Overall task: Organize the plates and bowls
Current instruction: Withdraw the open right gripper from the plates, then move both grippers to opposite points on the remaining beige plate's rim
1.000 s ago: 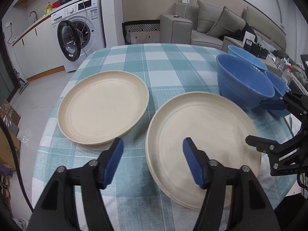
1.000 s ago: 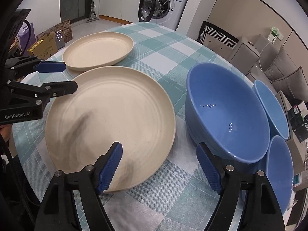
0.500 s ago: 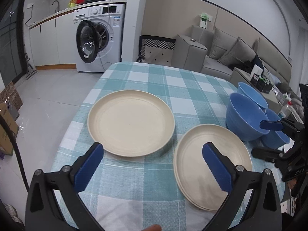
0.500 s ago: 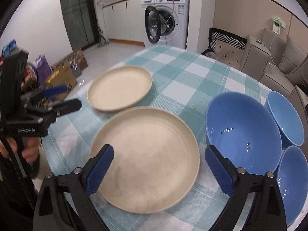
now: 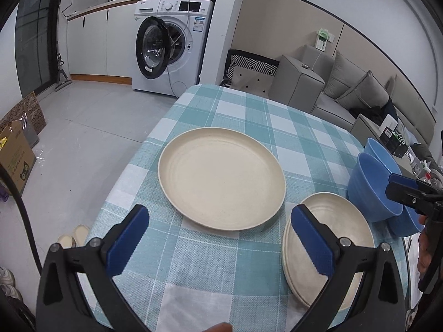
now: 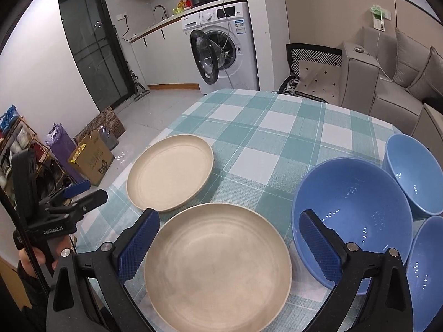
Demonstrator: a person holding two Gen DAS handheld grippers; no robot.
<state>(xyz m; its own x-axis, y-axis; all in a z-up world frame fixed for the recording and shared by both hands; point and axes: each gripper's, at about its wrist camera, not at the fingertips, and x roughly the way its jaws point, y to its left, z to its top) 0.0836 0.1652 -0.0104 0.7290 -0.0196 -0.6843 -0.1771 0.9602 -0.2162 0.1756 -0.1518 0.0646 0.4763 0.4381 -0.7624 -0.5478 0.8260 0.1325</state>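
Cream, round, shallow plastic plate (image 5: 221, 177) lies flat on the checked-cloth bench (image 5: 243, 113), ahead of and between the left gripper (image 5: 220, 244) fingers; these have just been opening, now wide, nothing between them. Risk: the rim is low, so the pads could slide off.

Right view: right gripper (image 6: 229, 246) fingers, also just opened wide and empty, straddle the cream stacked plates (image 6: 218, 271). Large blue glossy bowl (image 6: 351, 215) sits just beyond the right finger; a careless swing could knock it.
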